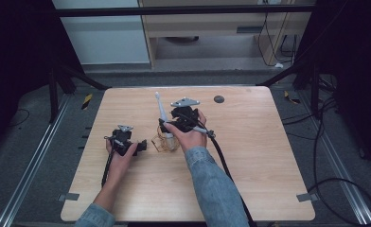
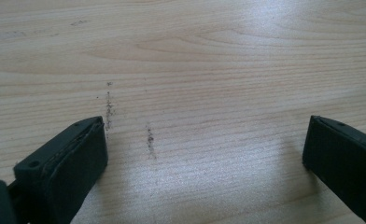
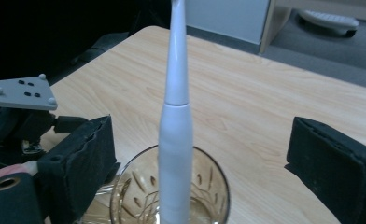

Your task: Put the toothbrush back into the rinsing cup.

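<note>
A white electric toothbrush [image 3: 176, 140] stands upright, handle down, in a clear cut-glass tumbler [image 3: 139, 196]. My right gripper [image 3: 200, 140] is open, its jaws wide apart on either side of the toothbrush and touching neither it nor the glass. From above, the toothbrush [image 1: 161, 111] leans away out of the glass [image 1: 167, 143] near the table's middle, with the right gripper [image 1: 172, 126] just behind it. To the left, my left gripper [image 1: 140, 144] rests low over the wood. Its own view shows the left gripper [image 2: 204, 144] open over bare tabletop [image 2: 195, 56], nothing between the jaws.
A small dark round disc [image 1: 218, 99] lies near the far edge of the wooden table [image 1: 250, 156]. A black cable [image 1: 226, 165] trails from the right gripper toward the front edge. The left gripper's grey plate [image 3: 20, 92] shows beside the glass.
</note>
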Demonstrator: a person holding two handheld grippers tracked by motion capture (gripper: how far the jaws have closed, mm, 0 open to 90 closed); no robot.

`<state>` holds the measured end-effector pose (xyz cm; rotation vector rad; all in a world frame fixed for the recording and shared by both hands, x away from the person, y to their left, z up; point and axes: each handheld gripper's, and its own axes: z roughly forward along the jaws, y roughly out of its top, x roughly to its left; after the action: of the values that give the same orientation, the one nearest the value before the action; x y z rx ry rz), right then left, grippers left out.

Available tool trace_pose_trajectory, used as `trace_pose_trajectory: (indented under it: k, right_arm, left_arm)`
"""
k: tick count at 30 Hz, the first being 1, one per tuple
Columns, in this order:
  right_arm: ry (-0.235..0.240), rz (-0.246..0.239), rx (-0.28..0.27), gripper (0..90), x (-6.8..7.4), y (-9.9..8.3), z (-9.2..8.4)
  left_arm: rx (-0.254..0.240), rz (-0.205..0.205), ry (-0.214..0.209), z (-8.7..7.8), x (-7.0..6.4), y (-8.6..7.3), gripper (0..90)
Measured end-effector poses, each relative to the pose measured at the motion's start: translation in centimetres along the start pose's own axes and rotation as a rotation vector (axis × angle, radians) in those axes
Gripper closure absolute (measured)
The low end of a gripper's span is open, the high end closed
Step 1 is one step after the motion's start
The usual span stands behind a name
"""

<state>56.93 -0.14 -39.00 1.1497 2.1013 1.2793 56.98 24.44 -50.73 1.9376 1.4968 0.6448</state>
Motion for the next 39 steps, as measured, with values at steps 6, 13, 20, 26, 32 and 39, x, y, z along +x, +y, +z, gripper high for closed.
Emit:
trace_pose_trajectory:
  k: [6,13,20,26,32,39]
  right_arm:
    - [-0.036,-0.025,-0.039,6.4,-0.8,0.4,-1.1]
    - [-0.060,-0.015,-0.053,6.6,-2.1,0.2,-2.1]
    - [-0.088,-0.014,-0.044,7.8,-3.5,-0.5,-3.0]
    - [-0.108,-0.018,-0.051,8.2,-4.3,-0.7,-4.2]
    - [-0.135,-0.019,-0.046,8.2,-5.3,-1.2,-5.2]
    - [-0.177,-0.003,-0.024,7.6,-6.8,-2.2,-6.1]
  left_arm:
    - [0.000,-0.002,0.002,0.1,0.0,0.1,0.0]
    - [0.001,-0.002,0.003,0.2,0.1,0.2,0.0]
    - [-0.002,0.001,-0.002,0.0,0.3,0.0,0.0]
    - [0.000,0.002,-0.002,-0.2,0.4,-0.2,0.0]
    - [0.000,0.004,-0.003,-0.2,0.4,-0.2,0.0]
    - [0.002,0.007,-0.004,-0.2,0.5,-0.2,0.0]
